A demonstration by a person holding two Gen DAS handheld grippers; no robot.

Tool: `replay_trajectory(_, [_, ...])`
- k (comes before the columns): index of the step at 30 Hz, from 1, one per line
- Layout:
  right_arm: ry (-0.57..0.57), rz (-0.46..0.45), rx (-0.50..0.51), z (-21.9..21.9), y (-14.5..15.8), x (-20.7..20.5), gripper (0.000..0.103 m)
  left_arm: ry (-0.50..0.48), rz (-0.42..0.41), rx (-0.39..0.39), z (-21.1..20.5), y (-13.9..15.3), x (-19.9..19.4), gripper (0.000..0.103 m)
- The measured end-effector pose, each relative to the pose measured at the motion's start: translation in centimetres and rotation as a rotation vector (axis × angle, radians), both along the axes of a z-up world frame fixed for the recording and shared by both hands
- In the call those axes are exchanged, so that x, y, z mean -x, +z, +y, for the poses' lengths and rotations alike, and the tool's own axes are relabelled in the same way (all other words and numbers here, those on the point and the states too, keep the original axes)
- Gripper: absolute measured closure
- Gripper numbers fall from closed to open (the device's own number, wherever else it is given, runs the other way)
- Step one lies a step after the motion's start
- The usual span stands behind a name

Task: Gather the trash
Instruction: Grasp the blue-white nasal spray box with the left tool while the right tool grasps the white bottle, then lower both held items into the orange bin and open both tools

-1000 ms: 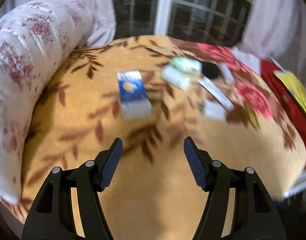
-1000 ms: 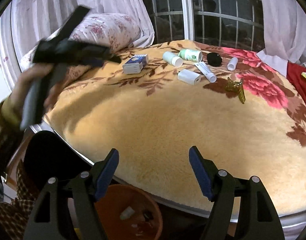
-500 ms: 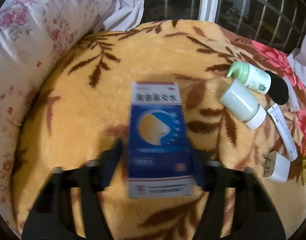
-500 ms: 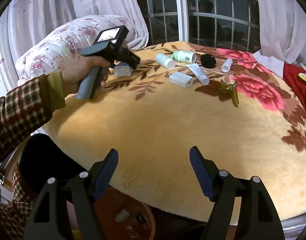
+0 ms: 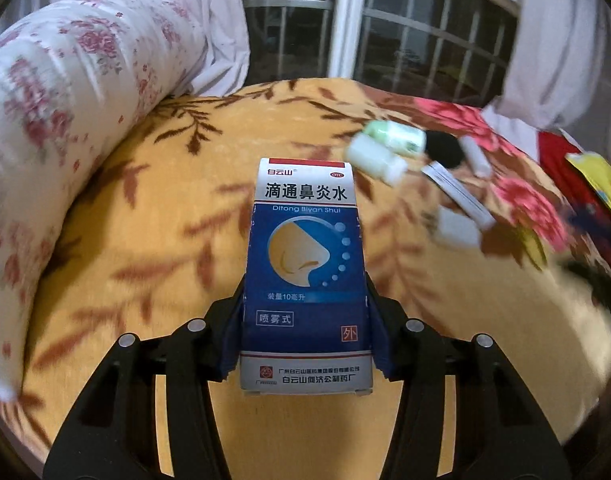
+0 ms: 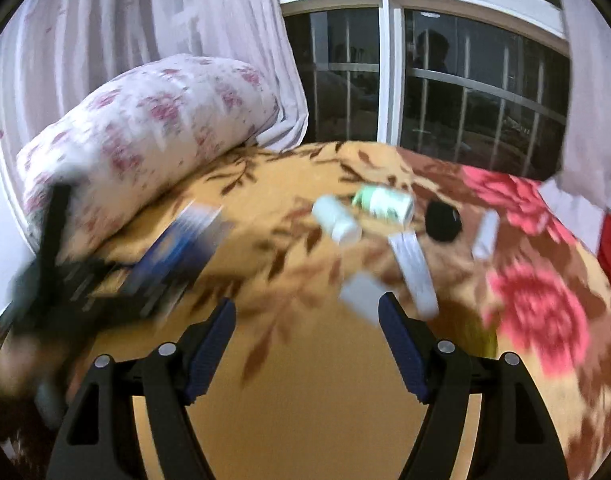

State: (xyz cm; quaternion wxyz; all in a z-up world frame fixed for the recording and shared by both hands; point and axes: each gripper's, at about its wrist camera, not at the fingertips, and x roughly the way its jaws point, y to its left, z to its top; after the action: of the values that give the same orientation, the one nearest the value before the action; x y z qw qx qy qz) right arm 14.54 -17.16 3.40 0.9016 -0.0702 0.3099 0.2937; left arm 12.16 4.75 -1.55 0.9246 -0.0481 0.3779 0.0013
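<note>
A second ago the left gripper [image 5: 305,320] hung with its jaws parted over bare blanket, the nasal spray box [image 5: 307,280] lying flat ahead of it; now both pads press the box's lower sides and the blurred bedding behind suggests it is up off the blanket [image 5: 145,240]. The right gripper [image 6: 307,344] has swung in from the bed's near edge, toward the scattered items.

At far left the floral pillow [image 5: 65,120] borders the bed. The box sits centred and held by its lower part, so the long upper end sticks out past the fingertips; a steady wrist and an unhurried carry to the bin should keep thin cardboard from crushing or pivoting. No bin shows in either current view.

Further right lie a white bottle [image 6: 337,220], a green-labelled bottle [image 6: 383,202], a black round object [image 6: 443,220], a flat tube [image 6: 411,268] and a small white container [image 6: 363,298]. The right gripper's jaws stand apart, empty, just short of that white container. It looks the likeliest next pick: settle first, then straddle it squarely.
</note>
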Motion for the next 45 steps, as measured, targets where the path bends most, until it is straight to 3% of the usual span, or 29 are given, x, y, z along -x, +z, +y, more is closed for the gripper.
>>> replay_trajectory(5, [-0.011, 0.006, 0.097, 4.5, -1.4, -8.5, 0.031, -0.042, 0.006, 0.0, -0.7, -0.7, 2.8, 0.053])
replay_trajectory(11, [0.0, 0.103, 0.209, 9.2, -4.9, -16.2, 0.033, -0.073, 0.047, 0.023, -0.6, -2.3, 3.3, 0.053])
replay_trajectory(15, [0.011, 0.15, 0.303, 11.5, -6.9, -19.0, 0.038, -0.076, 0.044, 0.035, -0.2, -2.3, 3.2, 0.053])
replay_trajectory(16, [0.013, 0.155, 0.316, 11.8, -7.2, -19.4, 0.043, -0.075, 0.044, 0.039, -0.1, -2.3, 3.2, 0.053])
replay_trajectory(17, [0.027, 0.176, 0.328, 12.2, -7.8, -19.9, 0.056, -0.075, 0.045, 0.042, -0.1, -2.3, 3.2, 0.053])
replay_trajectory(21, [0.02, 0.204, 0.312, 12.3, -7.5, -19.9, 0.058, -0.072, 0.039, 0.044, -0.1, -2.2, 3.3, 0.053])
replay_trajectory(25, [0.005, 0.174, 0.256, 11.2, -6.1, -17.8, 0.059, -0.075, 0.028, 0.051, -0.2, -2.0, 3.8, 0.053])
replay_trajectory(34, [0.037, 0.088, 0.183, 7.5, -1.1, -8.7, 0.06, -0.117, -0.01, 0.041, -1.4, 0.2, 7.2, 0.053])
replay_trajectory(40, [0.081, 0.068, 0.1, 3.8, 1.2, 0.7, 0.06, -0.184, -0.001, 0.009, -2.1, 1.2, 12.0, 0.053])
replay_trajectory(45, [0.142, 0.12, 0.086, 1.2, 0.1, 10.6, 0.06, -0.269, 0.08, -0.017, -3.1, 0.0, 16.3, 0.053])
